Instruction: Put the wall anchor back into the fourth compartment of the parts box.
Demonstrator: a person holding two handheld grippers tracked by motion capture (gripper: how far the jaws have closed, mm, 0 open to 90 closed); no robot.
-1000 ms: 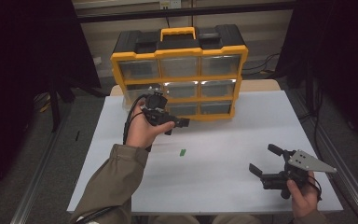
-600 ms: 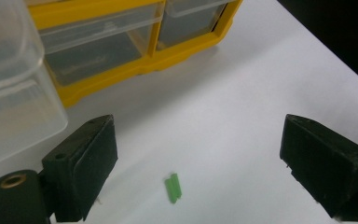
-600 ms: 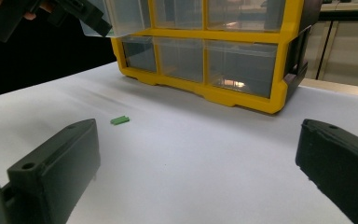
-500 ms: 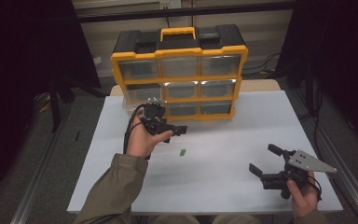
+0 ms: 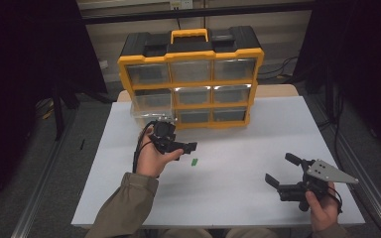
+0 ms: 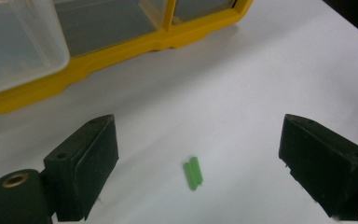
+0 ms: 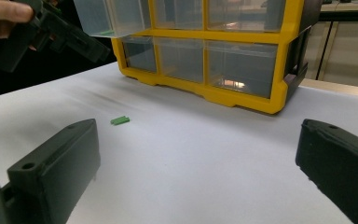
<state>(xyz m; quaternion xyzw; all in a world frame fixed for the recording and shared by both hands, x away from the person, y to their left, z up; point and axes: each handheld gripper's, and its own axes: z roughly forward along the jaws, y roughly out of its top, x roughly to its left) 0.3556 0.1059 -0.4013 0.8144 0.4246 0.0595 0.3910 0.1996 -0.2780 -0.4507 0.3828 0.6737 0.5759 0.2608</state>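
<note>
- On the white bench (image 5: 238,148), in front of the yellow drawer organiser (image 5: 191,74), a small green part (image 5: 194,161) is seen lying flat and untouched.
- The left gripper (image 5: 178,148) is held just beside and above that part, with its jaws spread wide and nothing between them.
- The right gripper (image 5: 284,173) is held low near the bench's near right corner, well apart from the part; its jaws are also wide open and empty.
- The step in hand is judged to be the approach for picking up the green part with the left gripper.
- For the next move, the open jaws would need to be lowered so that the part sits between the pads, then closed on it; since the piece is thin and lies flat, a careful, low descent is called for.
- From the left gripper view, the part (image 6: 193,172) is framed between the two black jaws, slightly left of centre, and its grooved, two-ridged shape can be made out, which is not resolved from the high view.
- From the right gripper view, one clear drawer (image 7: 98,18) at the organiser's left is seen pulled out, with the left gripper (image 7: 46,32) raised beside it and the part (image 7: 120,120) on the bench below.
- From the high view alone, the spacing of both hands across the bench is given.
</note>
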